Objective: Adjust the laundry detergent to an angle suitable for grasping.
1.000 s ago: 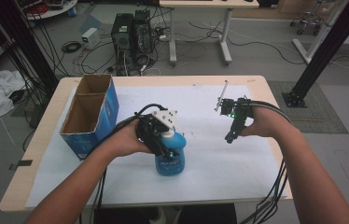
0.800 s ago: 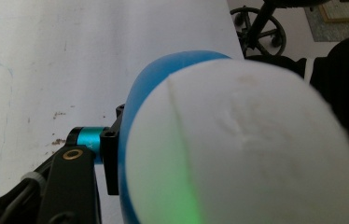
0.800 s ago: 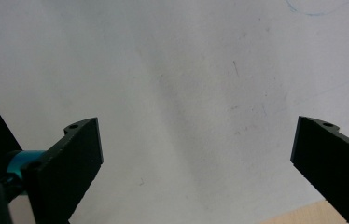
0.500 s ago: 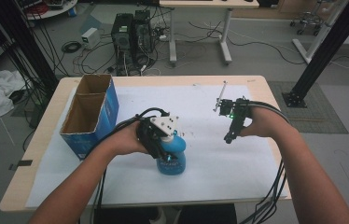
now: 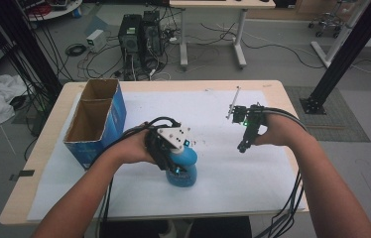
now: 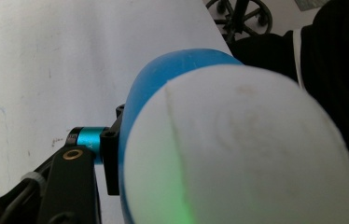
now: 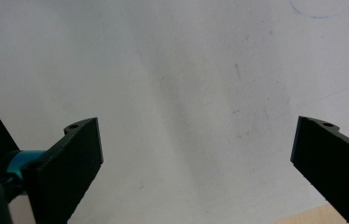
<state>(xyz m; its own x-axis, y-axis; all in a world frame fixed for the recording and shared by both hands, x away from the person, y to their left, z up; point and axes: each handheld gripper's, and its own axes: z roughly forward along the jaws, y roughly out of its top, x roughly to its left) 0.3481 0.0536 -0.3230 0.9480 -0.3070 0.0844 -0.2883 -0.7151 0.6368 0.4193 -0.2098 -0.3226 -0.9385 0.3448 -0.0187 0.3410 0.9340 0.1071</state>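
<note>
A blue plastic bottle (image 5: 186, 168) stands upright on the white sheet near the table's front middle. My left gripper (image 5: 173, 156) is shut on its upper part, with the grey three-cornered plate on top. In the left gripper view the bottle (image 6: 177, 84), blue with a white blurred face, sits very close, and one black jaw presses against its left side. My right gripper (image 5: 244, 144) hangs over the sheet to the right, tilted downward, well apart from the bottle. Its jaws (image 7: 196, 154) stand wide open with bare white paper between them.
An open blue cardboard box (image 5: 116, 116) stands at the table's left, close to my left forearm. A white sheet (image 5: 223, 183) covers most of the wooden table (image 5: 39, 148). Computer towers, cables and a black post are on the floor beyond the far edge.
</note>
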